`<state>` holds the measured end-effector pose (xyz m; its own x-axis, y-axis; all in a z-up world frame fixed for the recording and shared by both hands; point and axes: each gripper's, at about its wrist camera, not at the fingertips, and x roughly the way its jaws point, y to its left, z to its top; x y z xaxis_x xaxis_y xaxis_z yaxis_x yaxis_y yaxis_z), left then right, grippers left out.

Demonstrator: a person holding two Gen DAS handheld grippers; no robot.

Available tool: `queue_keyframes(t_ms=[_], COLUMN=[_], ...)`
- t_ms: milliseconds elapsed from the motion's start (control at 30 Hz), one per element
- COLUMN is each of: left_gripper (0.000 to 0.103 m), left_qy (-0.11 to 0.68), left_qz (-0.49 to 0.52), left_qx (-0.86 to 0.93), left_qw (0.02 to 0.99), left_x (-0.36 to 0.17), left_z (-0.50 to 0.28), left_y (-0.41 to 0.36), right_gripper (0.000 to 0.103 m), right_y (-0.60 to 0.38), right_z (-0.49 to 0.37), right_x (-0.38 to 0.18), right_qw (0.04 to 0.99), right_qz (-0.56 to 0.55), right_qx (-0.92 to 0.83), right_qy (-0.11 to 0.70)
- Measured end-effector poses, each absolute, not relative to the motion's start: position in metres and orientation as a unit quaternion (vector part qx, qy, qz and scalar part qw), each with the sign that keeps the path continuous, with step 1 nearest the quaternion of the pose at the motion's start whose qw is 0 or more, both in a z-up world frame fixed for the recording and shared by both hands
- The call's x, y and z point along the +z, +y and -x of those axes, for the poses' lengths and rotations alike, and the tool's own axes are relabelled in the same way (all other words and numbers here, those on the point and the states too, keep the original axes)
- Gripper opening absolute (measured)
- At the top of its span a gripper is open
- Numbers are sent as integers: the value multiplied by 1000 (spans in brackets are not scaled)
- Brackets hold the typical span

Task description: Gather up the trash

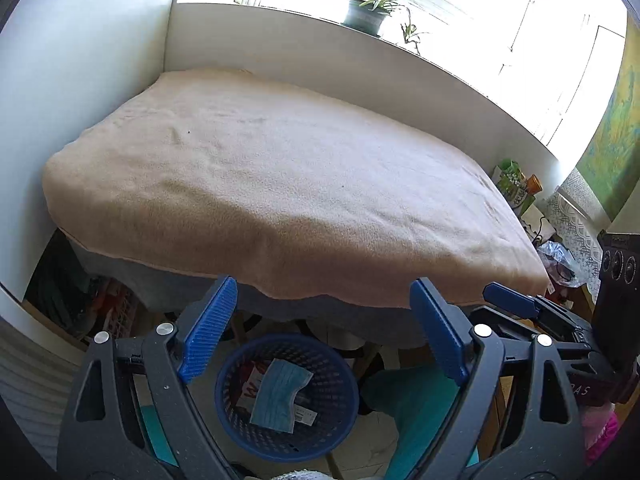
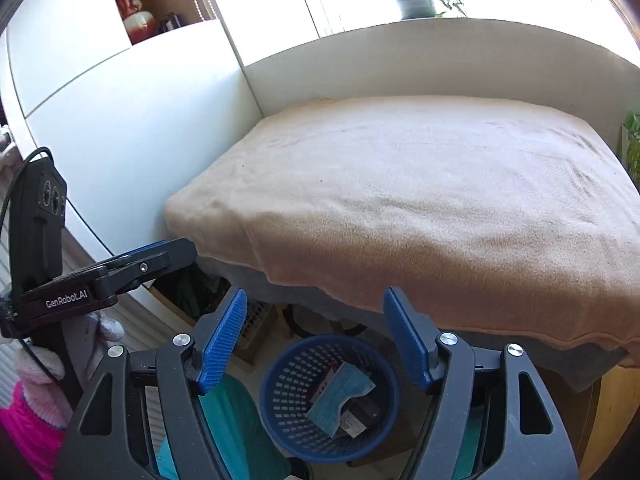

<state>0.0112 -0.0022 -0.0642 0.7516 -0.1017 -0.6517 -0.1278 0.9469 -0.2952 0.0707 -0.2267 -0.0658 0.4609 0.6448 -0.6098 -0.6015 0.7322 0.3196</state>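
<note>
both claws empty, jaws spread wide, nothing between the blue pads. left claw [image 1: 322,332] and right claw [image 2: 316,338] hang side by side over the near edge of the table, both pointing down and forward.

key relation: the blue basket [image 1: 344,420] sits on the floor directly below and between the jaws of each claw, in front of the table's near edge. in the left view it lies centred in the jaw gap; in the right view [image 2: 276,420] slightly right of centre. neither claw is clearly nearer; judgement: about equal.

trash location: inside the basket. a blue face mask [image 1: 280,396] lies on top, crumpled, long axis running roughly from near-left to far-right in the left view; same mask in the right view [image 2: 340,396]. under it a red-and-white wrapper [image 1: 250,388] and a small white label [image 1: 306,416]; details too small to read.

surface: table covered by a tan blanket [image 1: 280,168], lightly wrinkled. no loose items visible on it from either view. judgement: collection looks finished or close to it, unless trash lies out of view.

room: white wall panels to the left, bright window behind, potted plant [image 1: 370,12] on the sill. clutter at the table's far right end, including a green carton [image 1: 512,182]. teal fabric [image 1: 420,404] on the floor beside the basket.
</note>
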Motion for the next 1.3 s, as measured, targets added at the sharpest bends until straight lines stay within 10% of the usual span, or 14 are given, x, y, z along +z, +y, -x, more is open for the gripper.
queue_keyframes(t_ms=[1300], left_gripper=[102], left_qy=[284], left_qz=[134], left_qx=[14], left_qw=[949], left_x=[5], left_z=[4], left_y=[-23], right_gripper=[83], right_y=[-246], right_z=[-79], right_x=[-13], right_qw=[878], right_qz=[-91], right_qx=[348], right_qy=[315])
